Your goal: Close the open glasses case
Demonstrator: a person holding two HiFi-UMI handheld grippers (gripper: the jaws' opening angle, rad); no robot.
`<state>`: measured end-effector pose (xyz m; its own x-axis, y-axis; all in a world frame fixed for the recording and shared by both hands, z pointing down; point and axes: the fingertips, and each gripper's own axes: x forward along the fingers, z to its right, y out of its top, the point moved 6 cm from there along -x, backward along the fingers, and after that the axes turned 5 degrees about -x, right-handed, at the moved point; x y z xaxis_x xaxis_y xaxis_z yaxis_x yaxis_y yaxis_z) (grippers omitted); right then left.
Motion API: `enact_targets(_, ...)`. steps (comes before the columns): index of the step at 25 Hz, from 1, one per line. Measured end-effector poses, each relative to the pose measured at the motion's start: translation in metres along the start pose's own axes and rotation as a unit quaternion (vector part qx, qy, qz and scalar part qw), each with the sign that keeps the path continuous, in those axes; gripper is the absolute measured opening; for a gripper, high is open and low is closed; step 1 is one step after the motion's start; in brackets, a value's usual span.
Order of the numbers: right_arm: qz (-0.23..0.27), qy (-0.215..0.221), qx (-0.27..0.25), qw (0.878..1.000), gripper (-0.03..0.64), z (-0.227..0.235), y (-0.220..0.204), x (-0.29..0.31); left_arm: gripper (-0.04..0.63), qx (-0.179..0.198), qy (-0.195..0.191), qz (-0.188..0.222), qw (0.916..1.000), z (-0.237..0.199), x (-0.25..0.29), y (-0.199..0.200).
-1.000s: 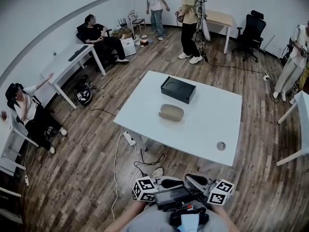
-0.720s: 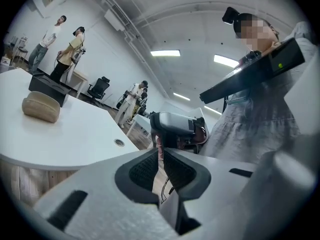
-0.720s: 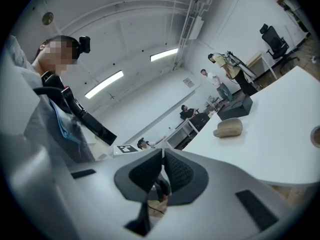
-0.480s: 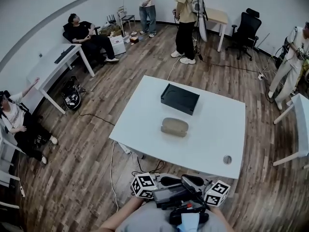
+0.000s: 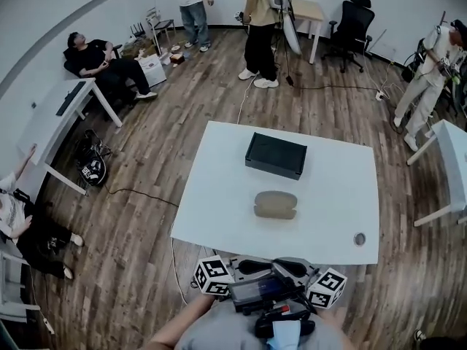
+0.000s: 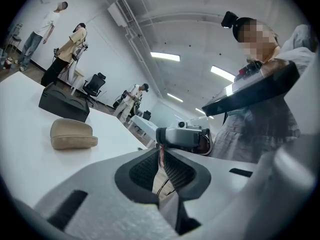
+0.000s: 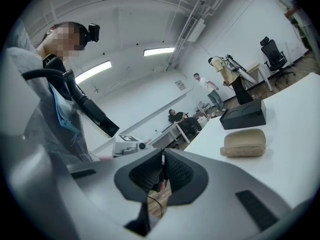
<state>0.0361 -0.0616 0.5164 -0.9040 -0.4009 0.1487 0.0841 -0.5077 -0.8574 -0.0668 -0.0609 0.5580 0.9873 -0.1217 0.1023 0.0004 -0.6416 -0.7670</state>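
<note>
The tan glasses case (image 5: 276,205) lies in the middle of the white table (image 5: 219,210), its lid low over its base with only a seam showing. It also shows in the left gripper view (image 6: 72,134) and the right gripper view (image 7: 244,143). Both grippers are held close to the person's body at the table's near edge, well short of the case. The left gripper (image 5: 252,267) (image 6: 161,151) and the right gripper (image 5: 295,267) (image 7: 162,154) point towards each other. Each has its jaws together with nothing between them.
A black box (image 5: 275,155) sits on the table behind the case. A small round object (image 5: 359,238) lies near the table's right front corner. Several people stand or sit round the room's edges. Desks, an office chair (image 5: 351,25) and floor cables (image 5: 139,192) surround the table.
The person has walked up to the table: the table, case and box now lie nearer and lower in the head view. Both grippers stay shut and close to the body.
</note>
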Motion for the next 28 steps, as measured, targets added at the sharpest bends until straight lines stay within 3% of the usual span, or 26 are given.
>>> enact_targets(9, 0.011, -0.057, -0.005, 0.998, 0.032, 0.026, -0.003, 0.013, 0.043, 0.003, -0.030, -0.006, 0.9995, -0.032, -0.012, 0.024)
enact_targets(19, 0.012, -0.059, -0.011, 0.998, 0.034, 0.033, 0.015, 0.024, 0.043, 0.015, -0.033, -0.011, 0.9993, -0.048, -0.010, 0.039)
enact_targets(24, 0.018, -0.077, -0.020, 0.997, 0.034, 0.054, 0.024, 0.016, 0.043, 0.027, -0.010, -0.001, 0.9996, -0.064, -0.014, 0.056)
enact_targets(28, -0.008, -0.086, -0.060, 0.994, 0.034, 0.078, 0.041, 0.009, 0.043, 0.054, 0.018, 0.002, 0.9984, -0.083, -0.023, 0.083)
